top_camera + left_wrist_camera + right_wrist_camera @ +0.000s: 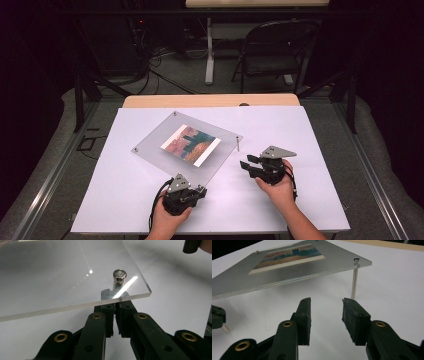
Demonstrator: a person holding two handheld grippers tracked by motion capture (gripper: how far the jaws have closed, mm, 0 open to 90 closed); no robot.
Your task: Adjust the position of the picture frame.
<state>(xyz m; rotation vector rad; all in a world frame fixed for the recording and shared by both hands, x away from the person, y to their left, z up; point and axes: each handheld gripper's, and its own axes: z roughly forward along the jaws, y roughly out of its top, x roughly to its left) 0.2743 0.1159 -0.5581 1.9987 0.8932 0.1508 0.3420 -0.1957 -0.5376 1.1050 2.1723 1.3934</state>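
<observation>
High view: a clear acrylic panel [187, 145] with a picture [190, 144] under it lies on the white surface [120, 200]. The left tool [192, 187] sits at the panel's near corner, and the right tool [248, 162] rests right of the panel.

Left gripper view: jaws pressed together under the panel's corner, below a metal standoff [119, 276]; what they pinch is hidden.

Right gripper view: jaws spread, gripping nothing, short of the panel's edge.

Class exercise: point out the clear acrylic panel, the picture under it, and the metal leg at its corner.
acrylic panel [159, 142]: high view, bare left part.
picture [190, 145]: high view, its middle.
metal leg [354, 283]: right gripper view, mid-shaft.
</observation>
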